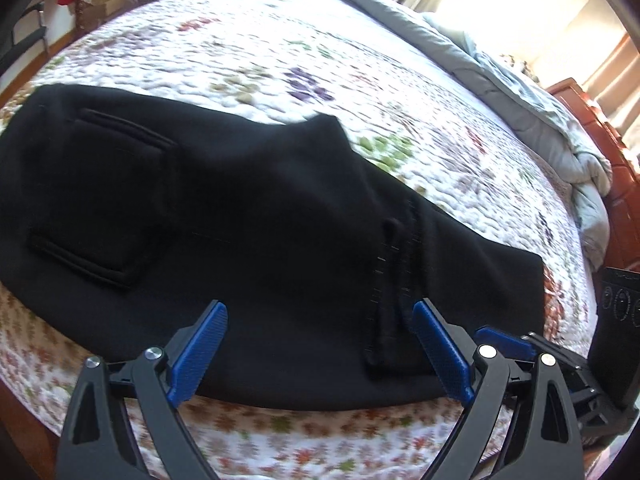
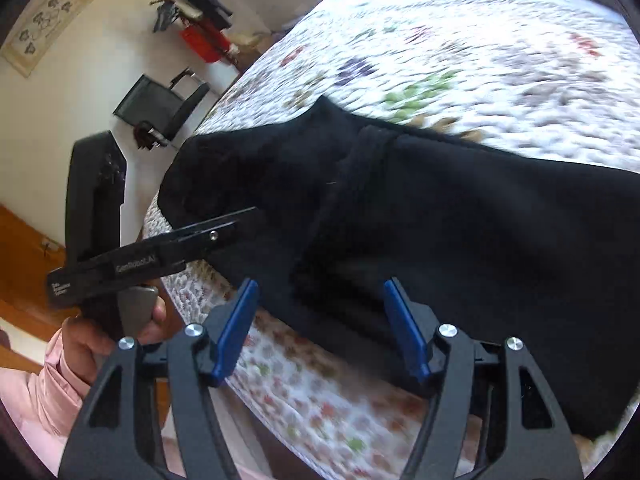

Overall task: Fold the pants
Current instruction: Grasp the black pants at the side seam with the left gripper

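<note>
While black pants point(image 1: 248, 216) lie folded across the quilt point(image 1: 280, 60) near its front edge, both the left gripper point(image 1: 320, 344) and right gripper point(image 2: 320, 328) are held spread, empty (nothing pinched). If only the top layer is caught, the fold could be dragged apart.

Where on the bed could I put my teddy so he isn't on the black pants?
The flowered quilt is bare beyond the black pants, up to the crumpled grey duvet at the far edge. The near edge is crowded: the pants lie there, with the open left gripper and right gripper over them.
</note>
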The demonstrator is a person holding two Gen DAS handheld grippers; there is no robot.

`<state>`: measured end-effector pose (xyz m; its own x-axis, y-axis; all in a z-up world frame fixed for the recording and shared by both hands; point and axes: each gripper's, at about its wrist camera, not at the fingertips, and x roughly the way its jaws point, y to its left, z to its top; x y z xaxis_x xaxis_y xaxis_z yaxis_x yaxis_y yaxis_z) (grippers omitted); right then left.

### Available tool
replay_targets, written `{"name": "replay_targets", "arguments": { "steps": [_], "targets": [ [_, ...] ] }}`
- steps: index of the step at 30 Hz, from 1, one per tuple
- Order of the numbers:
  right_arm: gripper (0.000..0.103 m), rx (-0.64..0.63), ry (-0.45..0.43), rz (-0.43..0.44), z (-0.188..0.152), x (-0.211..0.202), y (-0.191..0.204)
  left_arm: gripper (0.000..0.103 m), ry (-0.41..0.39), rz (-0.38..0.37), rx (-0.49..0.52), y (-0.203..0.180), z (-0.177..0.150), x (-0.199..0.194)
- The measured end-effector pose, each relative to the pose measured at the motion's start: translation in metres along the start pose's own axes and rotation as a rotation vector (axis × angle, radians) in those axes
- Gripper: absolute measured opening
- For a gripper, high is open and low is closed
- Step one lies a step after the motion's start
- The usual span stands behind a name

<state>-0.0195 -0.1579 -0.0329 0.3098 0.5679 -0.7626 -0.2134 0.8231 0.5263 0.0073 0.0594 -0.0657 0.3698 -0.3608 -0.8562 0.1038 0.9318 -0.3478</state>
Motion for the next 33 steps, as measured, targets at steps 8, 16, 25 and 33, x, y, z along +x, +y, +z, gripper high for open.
{"name": "replay_targets", "arguments": {
  "steps": [8,16,25,33],
  "targets": [
    [0.066,0.125,-0.133,-0.180,-0.024,-0.084,-0.055,0.094,0.144,-0.045,0.034,-0.042,-0.005,0.043],
    [0.066,0.231,-0.176,-0.216,-0.041,-0.107,-0.093,0.033,0.143,-0.014,0.012,-0.058,-0.004,0.054],
    [0.066,0.214,-0.204,-0.194,-0.031,-0.110,-0.091,0.016,0.037,-0.009,-0.023,-0.031,0.002,0.021],
    [0.064,0.287,-0.120,-0.152,-0.014,-0.070,-0.113,0.023,0.068,0.020,0.014,-0.022,-0.006,0.047]
  ]
}}
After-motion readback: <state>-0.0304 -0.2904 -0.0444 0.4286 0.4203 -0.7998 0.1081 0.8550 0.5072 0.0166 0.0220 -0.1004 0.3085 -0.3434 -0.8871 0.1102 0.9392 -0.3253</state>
